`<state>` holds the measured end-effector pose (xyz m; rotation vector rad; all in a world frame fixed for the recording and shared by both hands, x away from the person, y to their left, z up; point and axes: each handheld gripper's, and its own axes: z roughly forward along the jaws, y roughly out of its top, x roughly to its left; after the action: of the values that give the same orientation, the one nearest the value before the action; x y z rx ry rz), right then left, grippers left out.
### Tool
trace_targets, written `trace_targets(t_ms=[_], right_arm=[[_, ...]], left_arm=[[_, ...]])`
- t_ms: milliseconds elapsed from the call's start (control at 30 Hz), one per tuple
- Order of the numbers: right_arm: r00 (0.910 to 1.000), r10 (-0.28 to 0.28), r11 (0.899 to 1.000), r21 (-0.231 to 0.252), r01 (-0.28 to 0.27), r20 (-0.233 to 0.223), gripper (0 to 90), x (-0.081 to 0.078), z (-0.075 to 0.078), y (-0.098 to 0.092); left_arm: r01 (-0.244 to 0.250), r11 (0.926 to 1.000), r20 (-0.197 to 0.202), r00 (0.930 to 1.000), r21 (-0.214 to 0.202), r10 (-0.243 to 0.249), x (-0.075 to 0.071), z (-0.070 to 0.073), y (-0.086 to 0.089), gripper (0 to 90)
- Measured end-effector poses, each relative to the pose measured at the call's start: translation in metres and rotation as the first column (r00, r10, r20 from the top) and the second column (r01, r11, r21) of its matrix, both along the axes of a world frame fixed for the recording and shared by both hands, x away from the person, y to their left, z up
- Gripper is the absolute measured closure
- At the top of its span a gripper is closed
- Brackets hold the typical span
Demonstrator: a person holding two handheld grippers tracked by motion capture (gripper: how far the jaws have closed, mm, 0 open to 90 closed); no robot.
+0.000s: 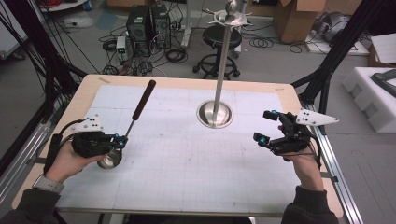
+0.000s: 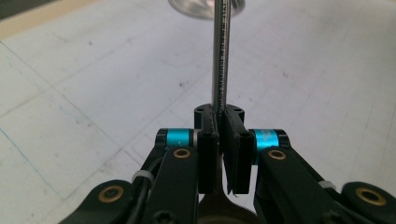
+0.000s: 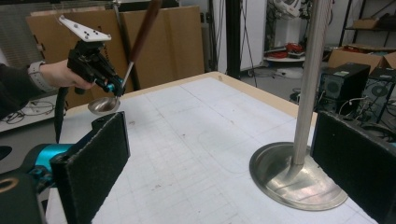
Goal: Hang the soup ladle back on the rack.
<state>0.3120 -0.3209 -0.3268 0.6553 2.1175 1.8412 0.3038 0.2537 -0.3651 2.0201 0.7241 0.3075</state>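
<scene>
While left gripper clamps ladle by thin metal shaft (bowl low, just above mat, dark handle tilted up and away), right gripper hangs agape beside steel stand, clear of it.

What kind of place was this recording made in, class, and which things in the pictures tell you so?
Probably a robotics lab or workshop: computer towers with tangled cables on the floor, cardboard boxes behind, and a gridded mat covering the table.
</scene>
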Motion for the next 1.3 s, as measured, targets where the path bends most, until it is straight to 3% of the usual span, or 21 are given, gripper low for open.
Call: trace_targets(t_ms=[100, 133, 167, 200, 267, 367, 400, 567, 667, 967, 1033, 1067, 1200, 1300], right_arm=[[1.0, -0.001, 1.0, 0.002, 0.001, -0.001, 3.1, 0.0, 0.0, 0.0], [1.0, -0.001, 1.0, 0.001, 0.001, 0.0, 3.1, 0.0, 0.0, 0.0], [1.0, -0.001, 1.0, 0.001, 0.001, 0.0, 3.1, 0.0, 0.0, 0.0], [1.0, -0.001, 1.0, 0.0, 0.001, 0.0, 3.1, -0.001, 0.001, 0.0], [1.0, -0.003, 1.0, 0.001, 0.003, 0.003, 3.1, 0.0, 0.001, 0.0], [1.0, -0.004, 1.0, 0.004, 0.004, 0.003, 3.1, -0.001, 0.001, 0.0], [1.0, -0.004, 1.0, 0.003, 0.004, 0.005, 3.1, -0.001, 0.001, 0.0], [1.0, -0.006, 1.0, 0.006, 0.006, 0.003, 3.1, -0.001, 0.001, -0.001], [1.0, -0.005, 1.0, 0.009, 0.005, 0.002, 3.1, -0.001, 0.001, -0.001], [1.0, -0.007, 1.0, 0.02, 0.007, 0.005, 3.1, -0.002, 0.002, -0.004], [1.0, -0.007, 1.0, 0.024, 0.007, 0.005, 3.1, -0.002, 0.003, -0.004], [1.0, -0.006, 1.0, 0.024, 0.005, 0.007, 3.1, -0.002, 0.002, -0.004], [1.0, -0.005, 1.0, 0.025, 0.005, 0.005, 3.1, -0.002, 0.002, -0.004], [1.0, -0.006, 0.999, 0.036, 0.006, 0.008, 3.1, -0.003, 0.003, -0.006]], left_arm=[[-0.016, 0.9985, 0.046, 0.9988, -0.052, 0.018, -0.001, 0.001, -0.001, 84.4], [-0.009, 0.9945, 0.073, 0.9972, -0.104, 0.016, -0.002, 0.002, -0.003, 84.4], [-0.009, 0.9945, 0.073, 0.9972, -0.104, 0.016, -0.002, 0.002, -0.003, 84.4], [-0.008, 0.9887, 0.106, 0.9941, -0.15, 0.024, -0.002, 0.003, -0.006, 84.4], [-0.011, 0.9804, 0.121, 0.992, -0.197, 0.035, -0.002, 0.003, -0.01, 84.4], [-0.024, 0.9747, 0.138, 0.9889, -0.222, 0.056, 0.0, 0.003, -0.014, 84.4], [-0.036, 0.969, 0.147, 0.9864, -0.245, 0.073, 0.003, 0.003, -0.018, 84.4], [-0.077, 0.9637, 0.173, 0.977, -0.256, 0.124, 0.008, 0.004, -0.027, 84.4], [-0.086, 0.9515, 0.176, 0.9739, -0.295, 0.143, 0.015, 0.007, -0.036, 84.4], [-0.068, 0.9591, 0.21, 0.9692, -0.275, 0.129, 0.02, 0.02, -0.053, 84.4], [-0.075, 0.9584, 0.212, 0.9678, -0.276, 0.136, 0.022, 0.025, -0.054, 84.4], [-0.073, 0.9532, 0.198, 0.9708, -0.293, 0.135, 0.024, 0.029, -0.055, 84.4], [-0.074, 0.952, 0.195, 0.9712, -0.297, 0.137, 0.029, 0.035, -0.059, 84.4], [-0.044, 0.9519, 0.204, 0.9728, -0.303, 0.11, 0.035, 0.04, -0.066, 84.4]])
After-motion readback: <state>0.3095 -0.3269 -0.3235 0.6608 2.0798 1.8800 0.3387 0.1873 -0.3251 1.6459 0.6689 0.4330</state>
